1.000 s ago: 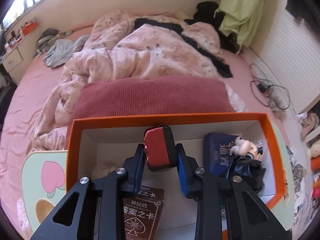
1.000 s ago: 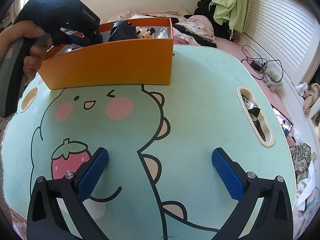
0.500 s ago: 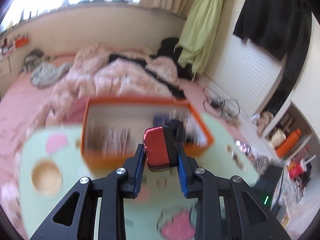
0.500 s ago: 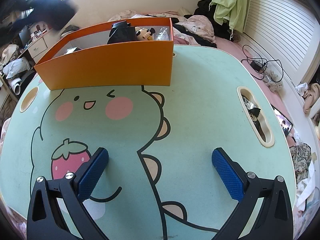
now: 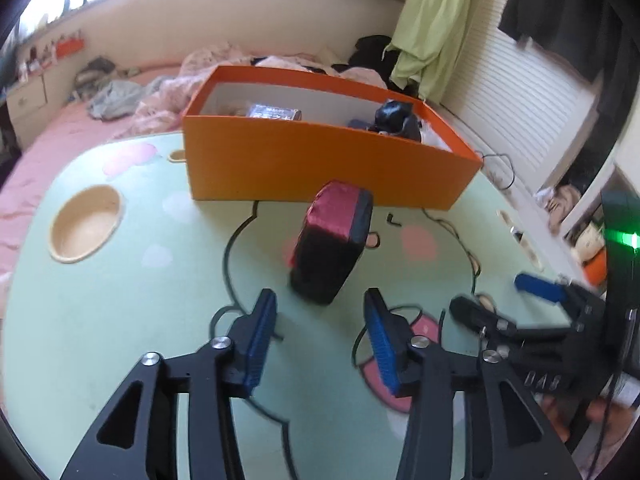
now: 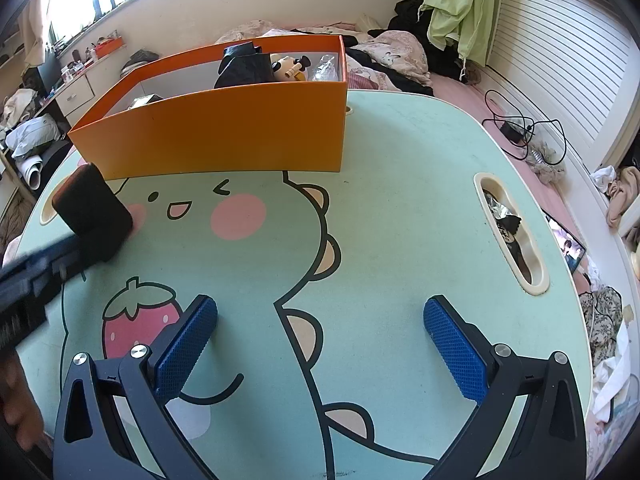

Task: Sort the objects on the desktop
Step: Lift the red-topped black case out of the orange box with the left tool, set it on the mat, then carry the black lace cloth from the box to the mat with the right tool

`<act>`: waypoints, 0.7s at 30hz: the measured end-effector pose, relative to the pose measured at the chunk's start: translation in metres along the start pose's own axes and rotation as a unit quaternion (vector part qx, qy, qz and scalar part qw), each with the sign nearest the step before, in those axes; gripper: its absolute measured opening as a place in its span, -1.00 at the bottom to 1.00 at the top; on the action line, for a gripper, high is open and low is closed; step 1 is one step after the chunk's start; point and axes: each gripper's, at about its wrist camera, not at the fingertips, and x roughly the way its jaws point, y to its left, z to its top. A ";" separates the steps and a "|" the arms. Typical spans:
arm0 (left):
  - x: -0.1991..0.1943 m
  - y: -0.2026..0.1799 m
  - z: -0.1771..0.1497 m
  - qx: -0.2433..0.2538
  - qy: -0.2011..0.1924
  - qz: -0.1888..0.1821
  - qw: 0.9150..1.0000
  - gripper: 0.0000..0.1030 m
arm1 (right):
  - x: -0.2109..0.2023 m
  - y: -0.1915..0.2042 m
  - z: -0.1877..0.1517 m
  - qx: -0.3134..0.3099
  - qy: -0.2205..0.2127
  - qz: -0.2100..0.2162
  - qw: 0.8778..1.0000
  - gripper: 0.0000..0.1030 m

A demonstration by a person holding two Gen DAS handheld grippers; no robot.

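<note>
A small black box with a red end [image 5: 331,246] stands tilted on the green cartoon table [image 5: 120,320], just beyond my left gripper [image 5: 320,336], which is open and empty. The same box shows at the left of the right wrist view [image 6: 93,213], with the left gripper's blurred arm below it. An orange box [image 5: 320,168] at the table's far side holds a card pack, a black item and a figurine [image 6: 289,67]. My right gripper [image 6: 320,340] is open and empty, low over the table's near side.
The table has a round cup recess [image 5: 85,222] at its left and a slot [image 6: 510,232] with small items on its right. A bed with pink bedding [image 5: 132,96] lies behind the table. A cable [image 6: 520,128] lies on the bed at right.
My left gripper carried the black and red box out of the orange box toward the near side, then opened and let it go on the table. My right gripper has not moved.
</note>
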 end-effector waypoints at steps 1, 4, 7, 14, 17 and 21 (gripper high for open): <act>-0.003 -0.001 -0.003 0.005 0.001 0.008 1.000 0.33 | 0.000 0.000 0.000 0.000 0.000 0.000 1.000 0.99; -0.009 0.000 -0.008 -0.003 0.011 0.015 1.000 0.74 | 0.000 -0.001 0.000 0.000 0.000 0.000 1.000 0.99; -0.012 -0.002 -0.016 0.011 0.013 0.037 0.999 0.79 | 0.001 -0.001 0.000 0.000 0.000 0.000 1.000 0.99; -0.005 -0.014 -0.026 0.046 0.018 0.094 0.994 1.00 | 0.000 -0.001 0.000 0.000 0.000 0.000 1.000 0.99; -0.007 -0.012 -0.026 0.042 0.018 0.096 0.994 1.00 | 0.000 -0.001 0.000 0.000 -0.001 0.000 1.000 0.99; -0.007 -0.013 -0.027 0.041 0.018 0.096 0.994 1.00 | -0.001 -0.002 0.001 0.000 -0.004 0.008 1.000 0.99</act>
